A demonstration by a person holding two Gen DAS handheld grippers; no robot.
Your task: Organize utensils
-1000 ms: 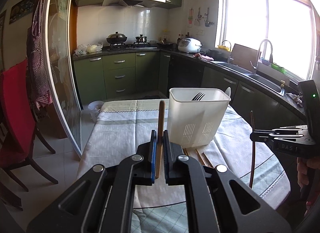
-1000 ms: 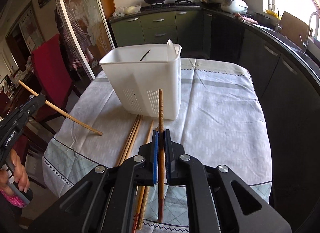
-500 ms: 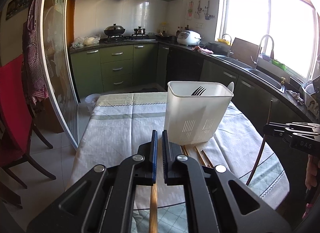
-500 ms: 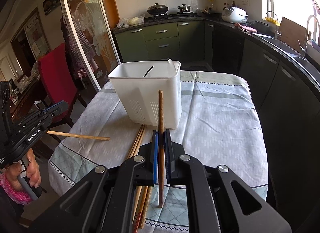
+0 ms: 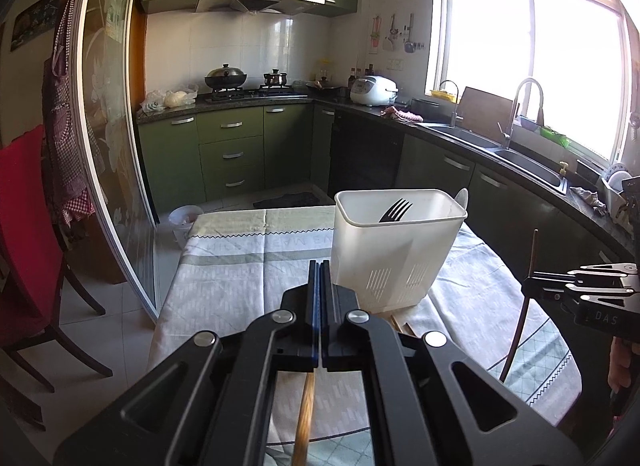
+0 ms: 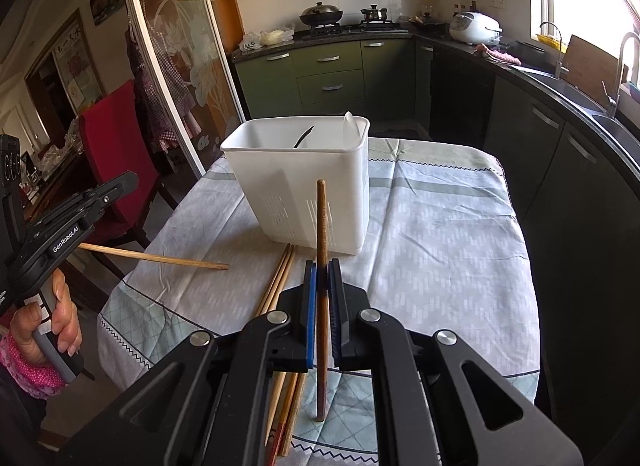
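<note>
I've got the right gripper [image 6: 322, 280] pinching a dark chopstick [image 6: 321, 225], axis near upright. White slotted plastic caddy [image 6: 296, 193] sits just ahead & above the tip, so right hand's nearer. Left gripper [image 5: 320, 280] jaws just closed; pale wood chopstick [image 6: 160, 258] sticks out sideways, held at the rear. Spare sticks [image 6: 280, 286] lie on the cloth.

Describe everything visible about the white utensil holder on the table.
The white utensil holder is a tall, roughly rectangular plastic bin with rounded corners, a rolled rim and vertical drain slots low on its walls. It stands upright on the patterned tablecloth, open at the top. A dark fork leans inside with tines up, and a pale spoon-like tip rises above one corner. Loose wooden chopsticks lie at its base; whether they touch it is unclear. Neither gripper touches it.
</note>
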